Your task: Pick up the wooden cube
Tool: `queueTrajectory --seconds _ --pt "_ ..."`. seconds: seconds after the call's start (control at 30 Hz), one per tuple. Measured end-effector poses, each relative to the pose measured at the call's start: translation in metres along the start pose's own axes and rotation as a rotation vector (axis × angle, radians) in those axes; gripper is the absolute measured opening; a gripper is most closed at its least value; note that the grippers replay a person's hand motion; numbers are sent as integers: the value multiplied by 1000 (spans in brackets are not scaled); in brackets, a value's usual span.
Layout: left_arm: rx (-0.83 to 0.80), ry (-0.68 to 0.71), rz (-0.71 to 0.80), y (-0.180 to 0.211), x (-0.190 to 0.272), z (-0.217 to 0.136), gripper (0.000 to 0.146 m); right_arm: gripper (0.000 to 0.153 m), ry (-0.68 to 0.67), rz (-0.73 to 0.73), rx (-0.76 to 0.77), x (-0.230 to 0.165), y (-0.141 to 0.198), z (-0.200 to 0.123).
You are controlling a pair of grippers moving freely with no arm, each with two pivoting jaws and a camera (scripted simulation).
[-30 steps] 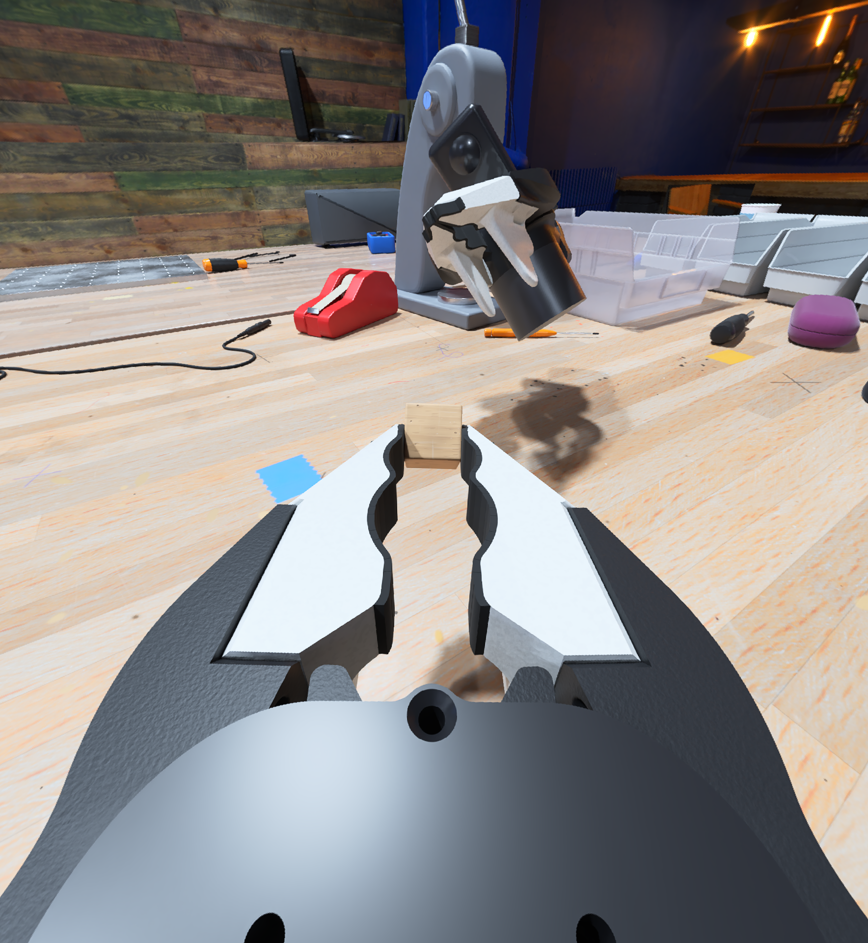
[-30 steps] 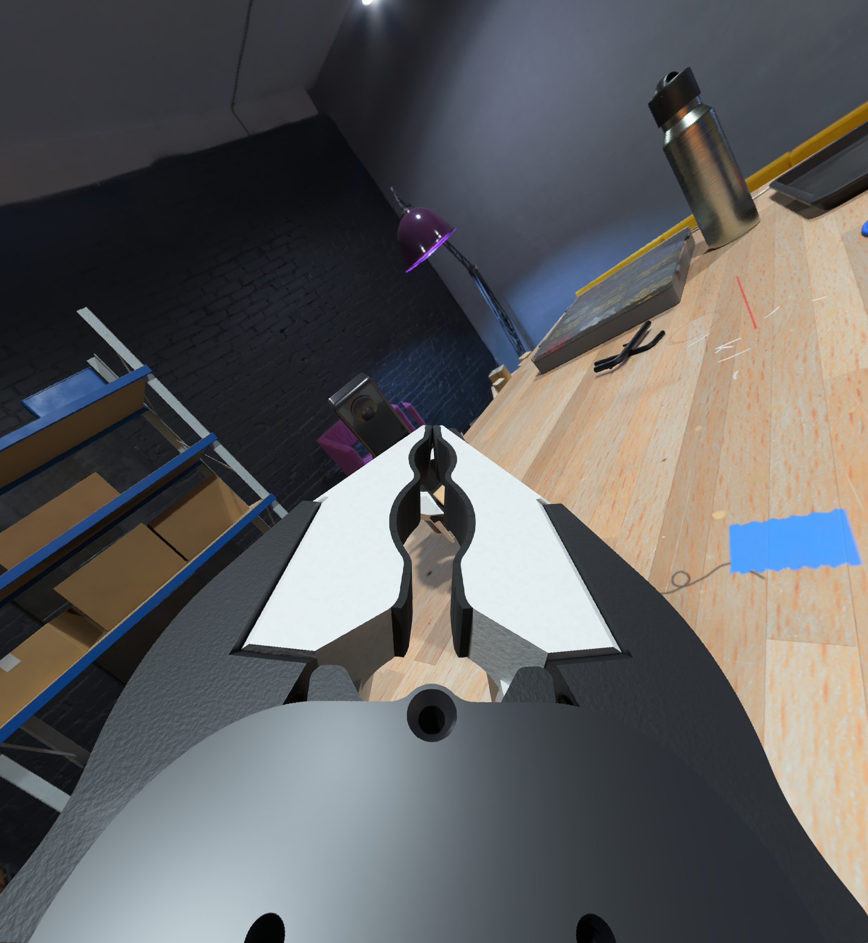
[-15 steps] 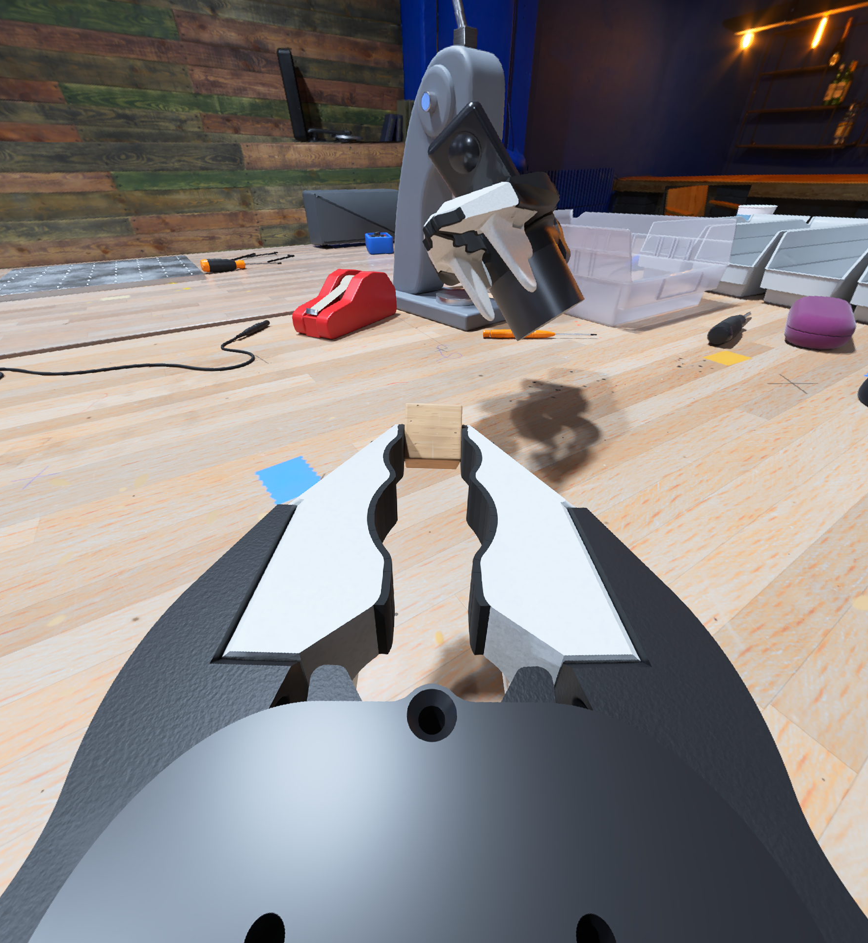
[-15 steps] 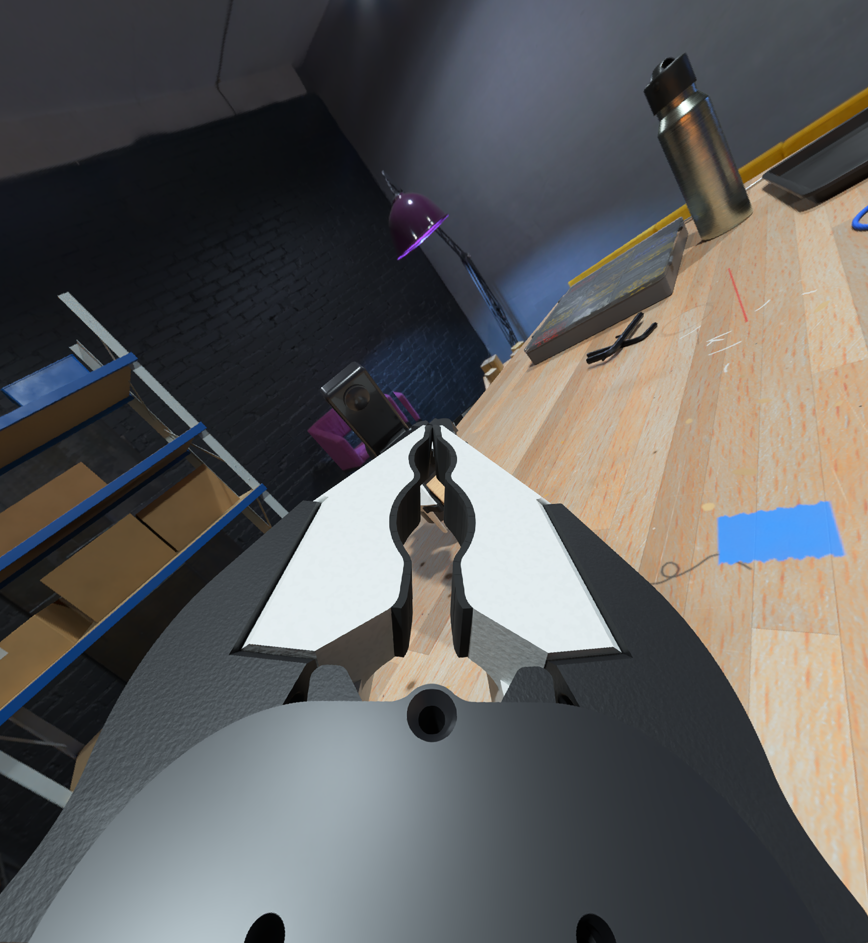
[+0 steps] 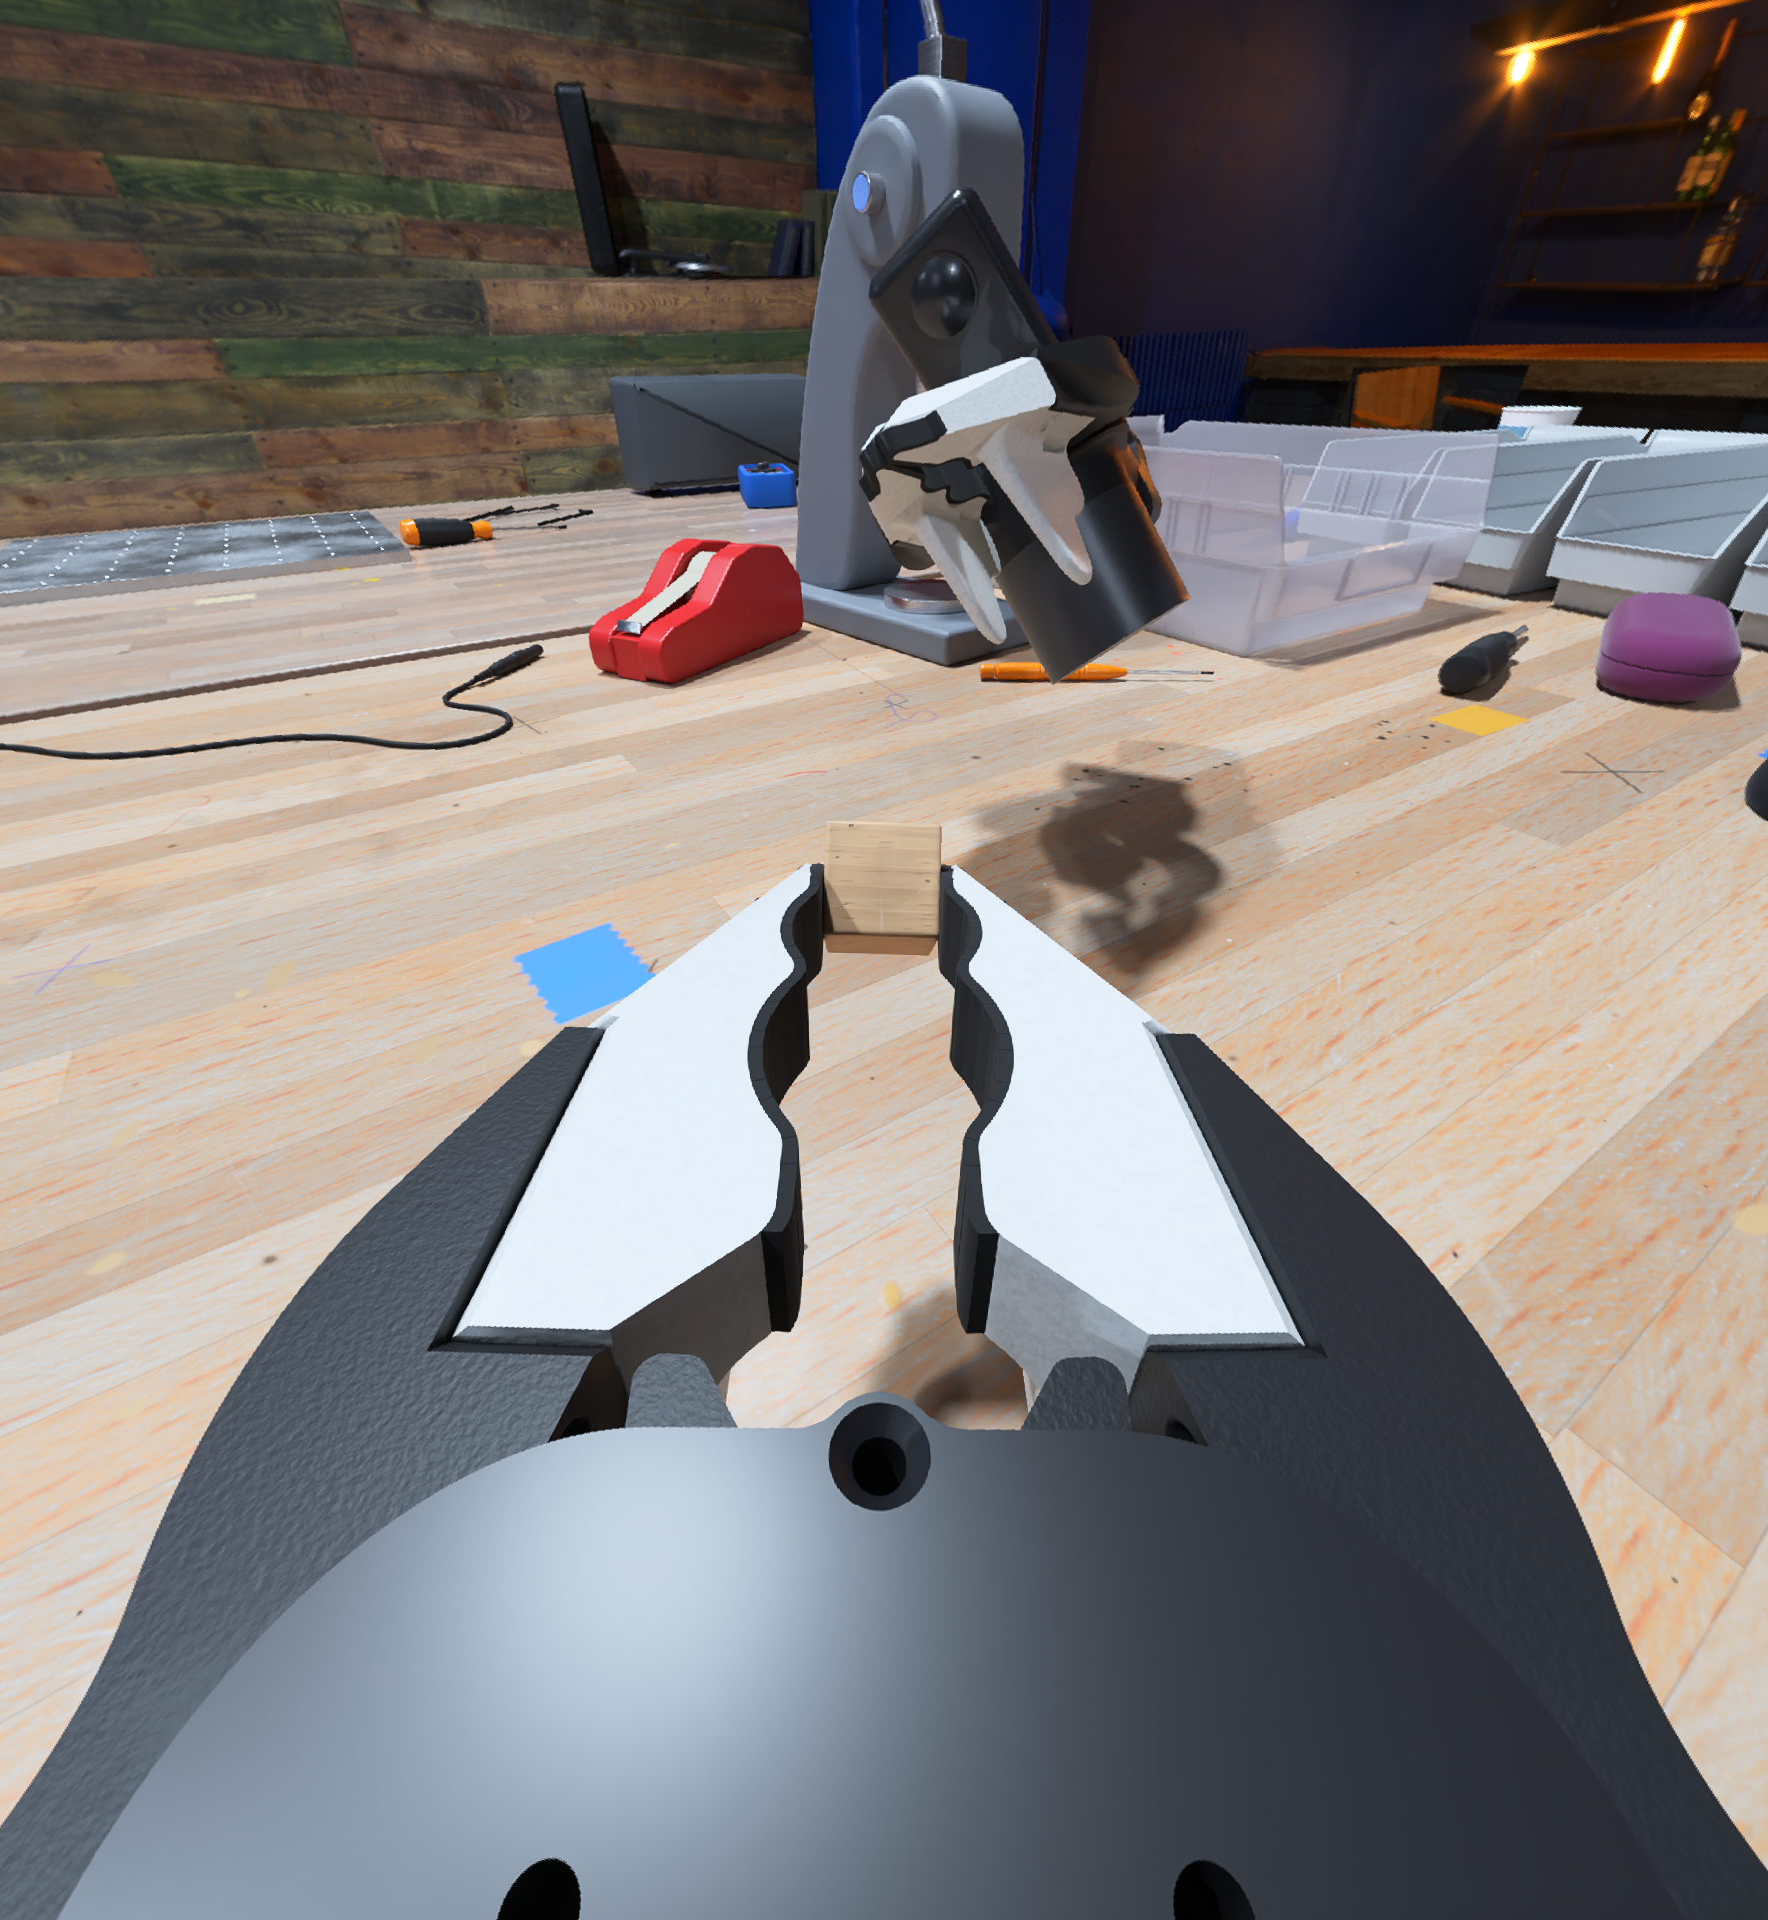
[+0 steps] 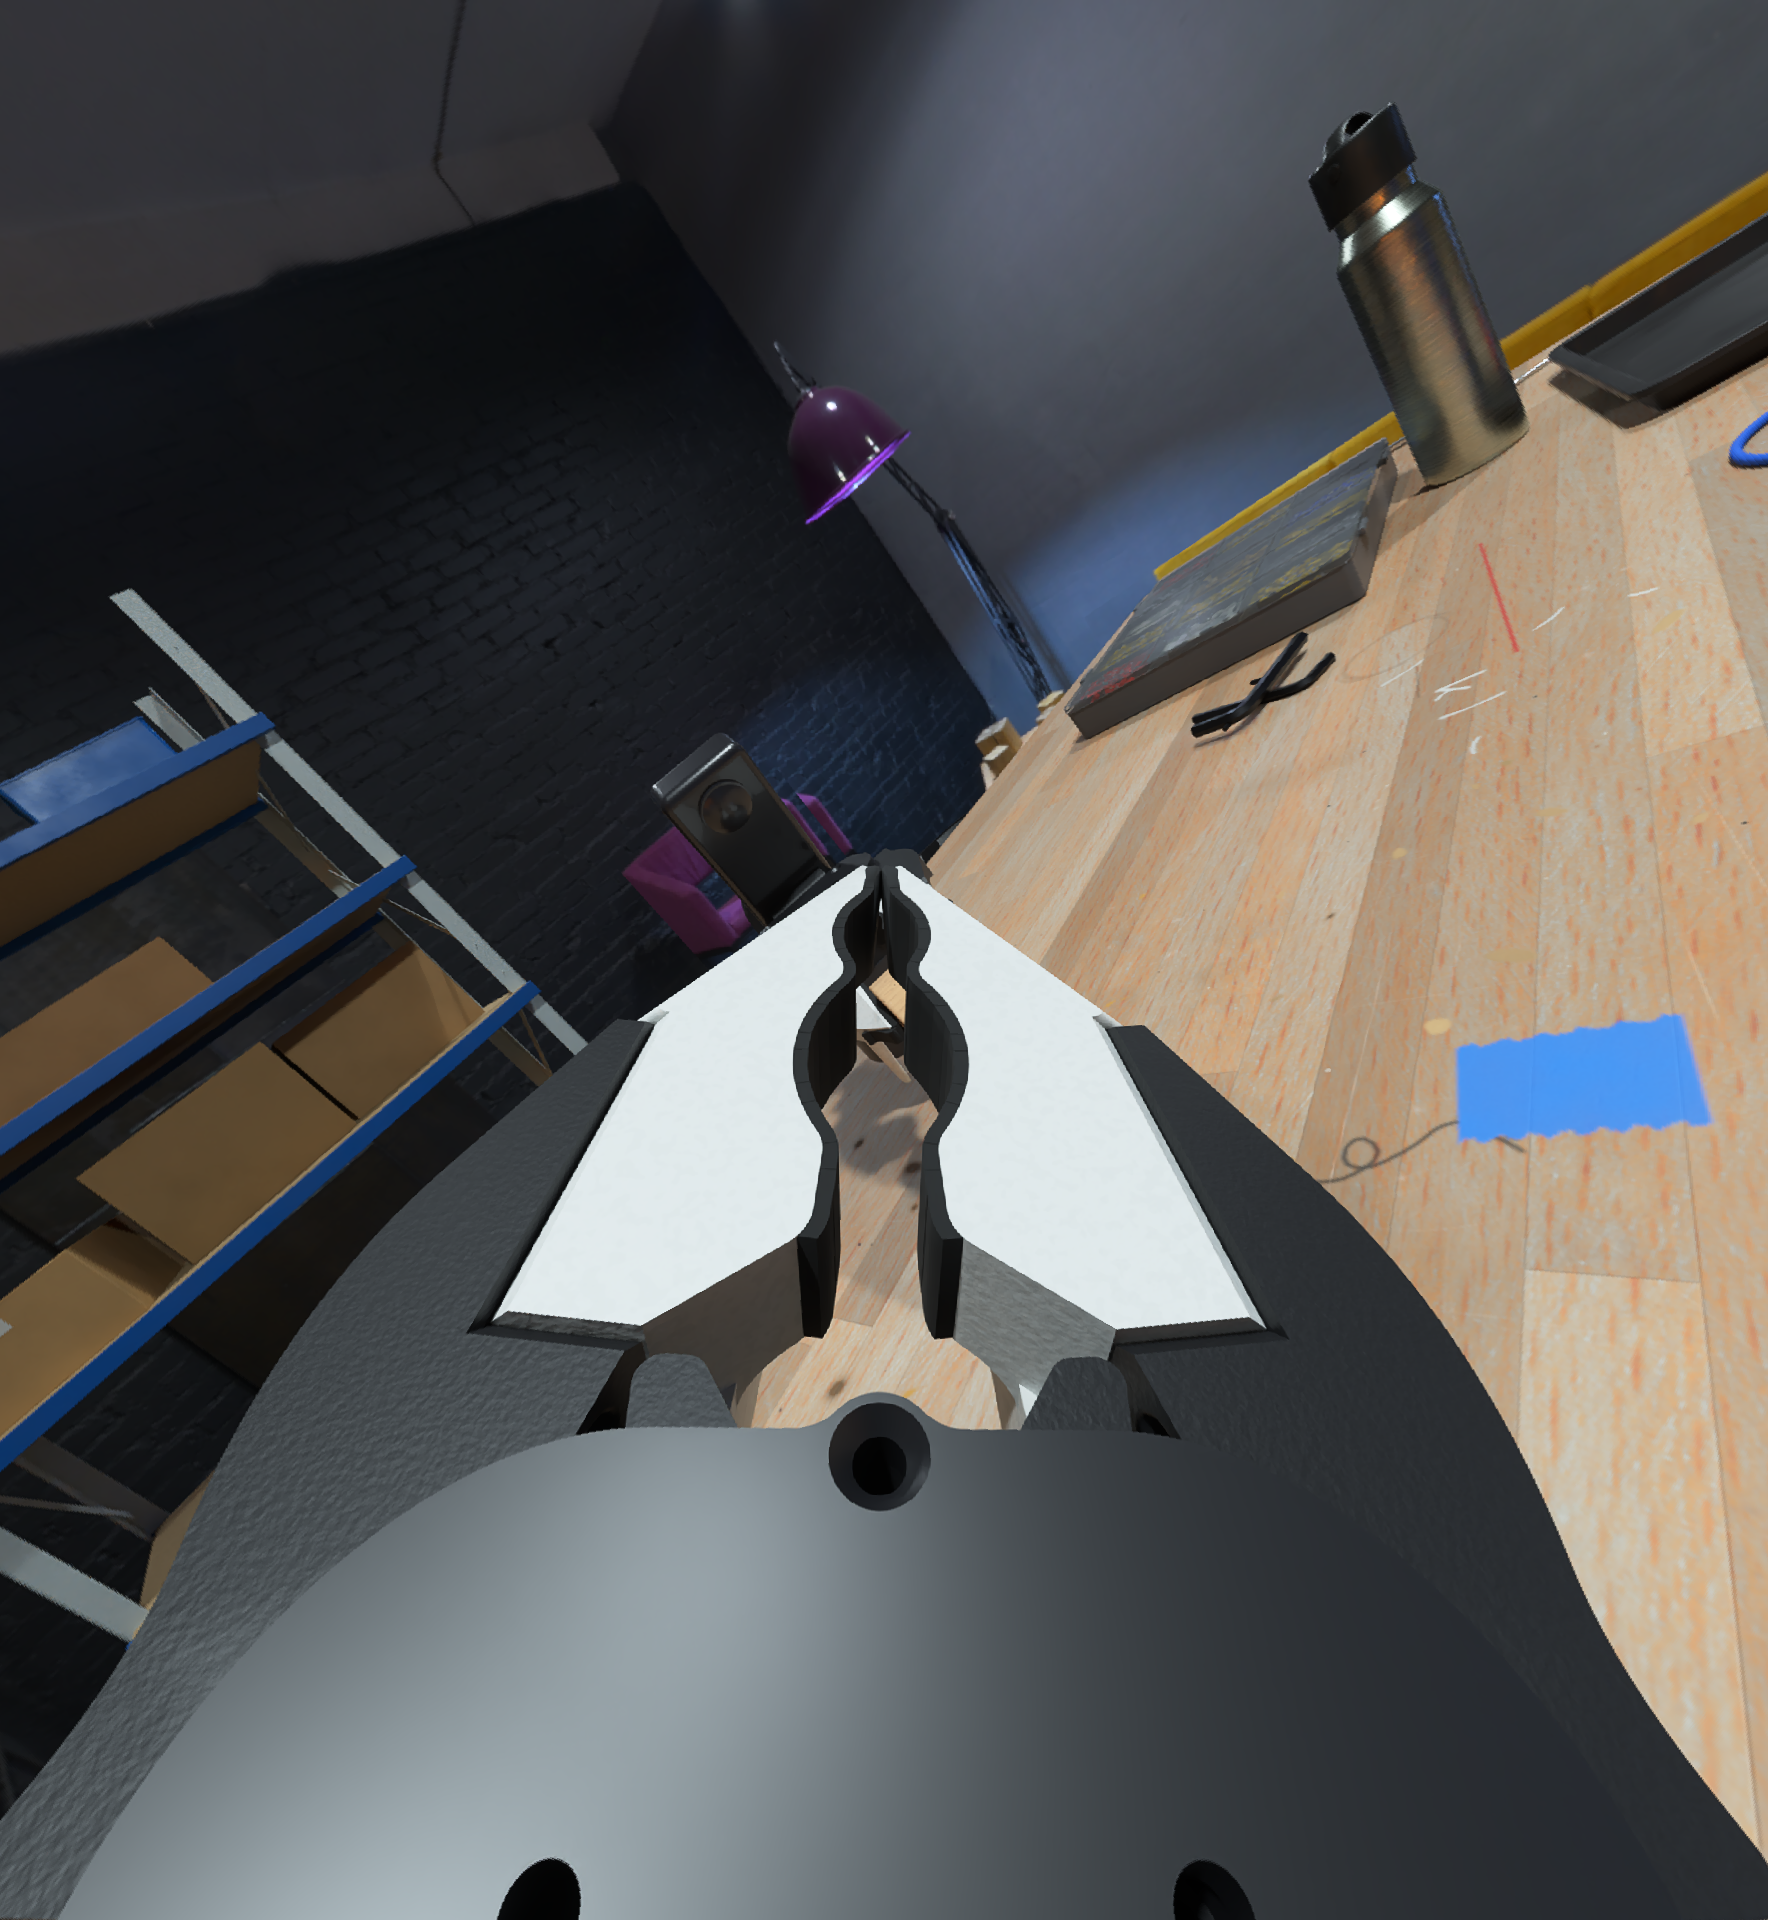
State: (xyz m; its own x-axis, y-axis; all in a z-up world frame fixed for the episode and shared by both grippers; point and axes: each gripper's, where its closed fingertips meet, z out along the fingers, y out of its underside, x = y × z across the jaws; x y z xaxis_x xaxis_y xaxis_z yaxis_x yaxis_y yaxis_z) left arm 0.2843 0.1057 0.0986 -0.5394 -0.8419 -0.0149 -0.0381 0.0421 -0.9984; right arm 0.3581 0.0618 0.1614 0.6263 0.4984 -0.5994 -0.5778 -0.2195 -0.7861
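Observation:
The wooden cube (image 5: 881,883) is a small light block pinched between the tips of my left gripper (image 5: 881,899), just over the plank table (image 5: 1379,1039). I cannot tell whether it is clear of the table. The left jaws are shut on the cube's two sides. My right gripper (image 6: 880,868) is shut and empty, its tips touching. It also shows in the left wrist view (image 5: 1025,592), hovering above the table beyond the cube and to its right, with its shadow (image 5: 1119,852) next to the cube. The cube is not in the right wrist view.
A red tape dispenser (image 5: 698,608), a grey stand (image 5: 911,343), clear bins (image 5: 1306,530), a purple case (image 5: 1669,644) and a black cable (image 5: 236,743) lie beyond the cube. Blue tape (image 5: 579,966) is at its left. The right wrist view shows a metal bottle (image 6: 1420,312) and shelving (image 6: 184,1039).
The left gripper and the cube have hardly moved. The right wrist view has shifted slightly, so the right gripper has turned a little.

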Motion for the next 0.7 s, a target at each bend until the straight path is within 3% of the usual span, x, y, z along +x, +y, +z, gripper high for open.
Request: queueTrajectory --seconds 0.27,0.47,0.7 --pt "-46 2 24 4 0 -1 21 0 65 -50 -71 4 6 -3" --pt "-101 -34 116 4 1 -4 21 0 67 0 -109 5 12 -6" --pt "-90 -24 94 2 2 -4 21 0 43 -13 -97 -2 9 -4"
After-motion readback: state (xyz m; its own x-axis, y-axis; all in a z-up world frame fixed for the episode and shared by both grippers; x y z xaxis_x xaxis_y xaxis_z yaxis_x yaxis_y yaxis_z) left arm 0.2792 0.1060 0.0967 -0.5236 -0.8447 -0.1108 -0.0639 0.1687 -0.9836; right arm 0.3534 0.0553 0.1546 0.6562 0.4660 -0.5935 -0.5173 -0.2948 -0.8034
